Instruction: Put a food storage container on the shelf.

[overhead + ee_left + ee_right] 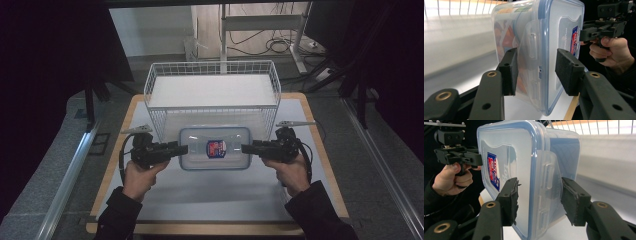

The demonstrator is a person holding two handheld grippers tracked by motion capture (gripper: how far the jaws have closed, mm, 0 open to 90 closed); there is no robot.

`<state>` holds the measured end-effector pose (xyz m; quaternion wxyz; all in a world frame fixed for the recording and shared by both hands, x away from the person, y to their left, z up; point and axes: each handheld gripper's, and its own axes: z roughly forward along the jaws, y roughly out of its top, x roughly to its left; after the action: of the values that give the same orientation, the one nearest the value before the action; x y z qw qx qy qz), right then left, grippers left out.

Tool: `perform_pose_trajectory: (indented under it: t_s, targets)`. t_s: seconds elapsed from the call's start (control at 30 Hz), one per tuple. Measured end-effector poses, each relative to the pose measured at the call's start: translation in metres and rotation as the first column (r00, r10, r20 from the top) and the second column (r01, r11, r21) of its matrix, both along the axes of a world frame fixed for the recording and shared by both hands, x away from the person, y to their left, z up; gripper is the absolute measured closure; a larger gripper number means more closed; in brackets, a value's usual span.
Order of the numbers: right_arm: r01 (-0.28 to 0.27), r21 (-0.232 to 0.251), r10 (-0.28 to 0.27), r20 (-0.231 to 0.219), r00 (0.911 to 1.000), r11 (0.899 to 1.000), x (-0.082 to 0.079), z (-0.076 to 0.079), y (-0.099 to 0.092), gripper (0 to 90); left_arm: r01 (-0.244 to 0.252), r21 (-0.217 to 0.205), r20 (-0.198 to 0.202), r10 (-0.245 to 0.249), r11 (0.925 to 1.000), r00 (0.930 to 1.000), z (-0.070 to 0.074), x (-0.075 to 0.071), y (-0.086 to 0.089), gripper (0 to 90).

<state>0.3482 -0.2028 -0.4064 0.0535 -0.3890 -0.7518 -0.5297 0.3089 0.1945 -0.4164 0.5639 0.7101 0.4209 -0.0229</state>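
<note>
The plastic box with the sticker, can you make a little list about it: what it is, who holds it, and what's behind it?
thing: clear plastic box with a blue-edged lid and a red and blue sticker
held by: left gripper at one short end, right gripper at the other
grip: each gripper's jaws clamp a side latch
behind it: white wire basket
underneath: white table
inside the box: orange shapes, too blurry to name
</note>
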Motion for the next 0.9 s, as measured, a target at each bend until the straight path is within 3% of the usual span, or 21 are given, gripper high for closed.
perform_pose_trajectory:
  t_s: [0.17, 0.4, 0.9]
  targets:
    - [-0.003, 0.012, 0.003, 0.02, 0.9998, 1.0, 0.011, 0.02, 0.006, 50.0, -0.007, -0.002, 0.011, 0.007, 1.0, 0.9999, 0.019, 0.008, 0.005, 54.1]
    - [-0.006, 0.035, 0.006, 0.011, 0.9999, 0.999, 0.028, 0.037, 0.01, 50.0, -0.019, 0.009, 0.017, 0.019, 0.9998, 0.9997, 0.046, 0.024, 0.01, 54.1]
    - [0.012, 0.053, -0.015, 0.046, 0.9988, 0.998, 0.056, 0.08, 0.014, 50.1, -0.022, -0.013, 0.029, 0.023, 0.9997, 0.9993, 0.084, 0.053, 0.014, 54.2]
